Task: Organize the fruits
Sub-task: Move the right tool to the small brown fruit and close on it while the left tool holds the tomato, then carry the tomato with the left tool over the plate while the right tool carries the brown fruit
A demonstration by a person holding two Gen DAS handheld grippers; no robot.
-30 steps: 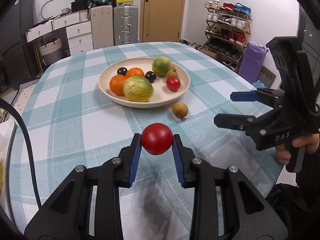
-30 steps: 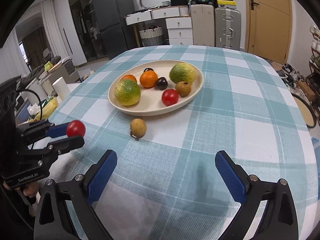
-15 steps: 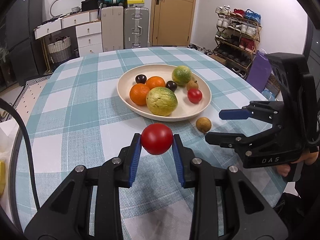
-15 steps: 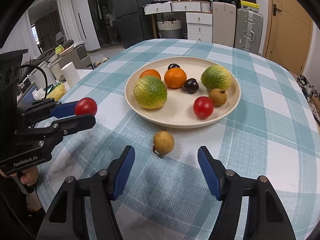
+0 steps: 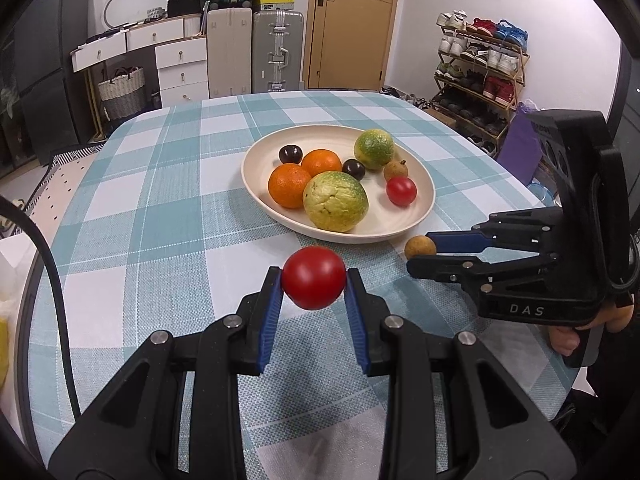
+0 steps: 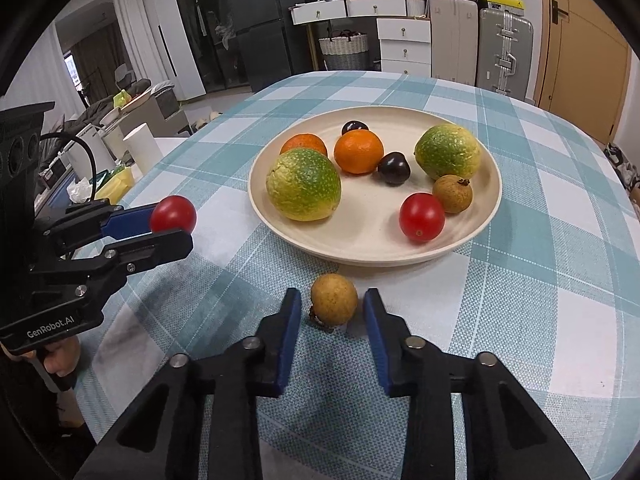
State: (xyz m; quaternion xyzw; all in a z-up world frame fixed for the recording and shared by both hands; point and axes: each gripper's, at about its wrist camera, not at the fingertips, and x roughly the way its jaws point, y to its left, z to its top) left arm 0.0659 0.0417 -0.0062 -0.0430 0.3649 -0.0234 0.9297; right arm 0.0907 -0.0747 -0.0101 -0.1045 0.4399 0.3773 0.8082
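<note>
Since a second ago the right gripper (image 6: 331,309) has swung in from wide open and is closing around the longan (image 6: 333,298), which sits on the table just off the plate's near rim. Fruit is between the jaws but I can see a sliver of gap on each side in the right view, so not pinched yet. The left gripper (image 5: 313,285) hasn't really changed: clamped on a tomato (image 5: 313,277), held up over the cloth short of the plate (image 5: 426,204).

Progress-wise, I'd say nearly done. Plate already has two oranges, two green citrus, two dark plums, a tomato and another longan. What's left looks like just these two: drop the tomato in, lift the longan and add it. No other loose fruit on the table that I can spot.

Views differ a bit. Right cam shows the gaps beside the longan; from the left cam the right fingers (image 5: 460,242) seem to touch it, so that view can't settle contact. Left cam shows the pads squeezing the tomato head-on.
</note>
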